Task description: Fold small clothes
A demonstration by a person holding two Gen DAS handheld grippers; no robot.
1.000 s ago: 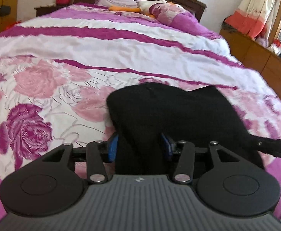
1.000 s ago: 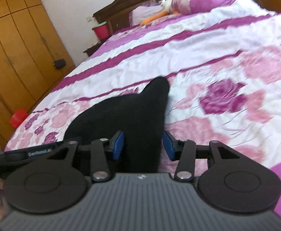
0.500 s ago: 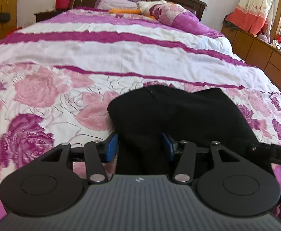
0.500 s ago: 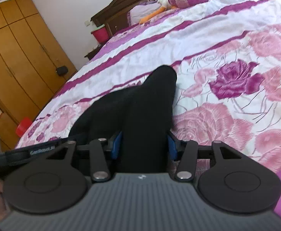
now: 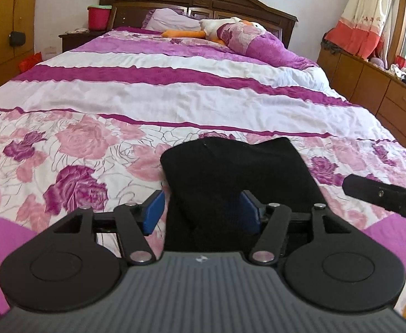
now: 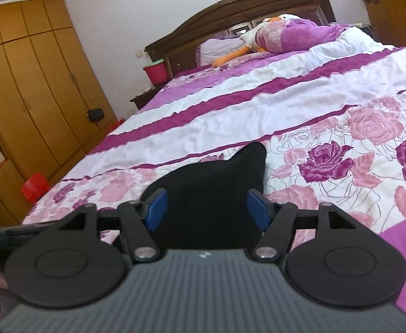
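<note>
Black knit garment (image 5: 230, 177), small and soft, lying doubled over on the floral pink-and-purple quilted bedspread (image 5: 75, 149) near the foot of the bed, one rounded corner pointing toward the headboard. Left gripper (image 5: 203, 211): jaws just opened wider, blue pads spread; daylight visible between the left pad and the cloth, so no pinch. Right gripper (image 6: 206, 209): jaws likewise just opened, pads standing clear on either side of the dark fabric, nothing clamped. Cloth lying between both pairs of pads but free. Probable stage: release after a fold. Risks from here: snagging of the knit on a pad during withdrawal, dragging the top layer and undoing the fold; springing open of the thick doubled edge once unsupported; shifting of the soft bedspread under pressure, skewing the edges.
</note>
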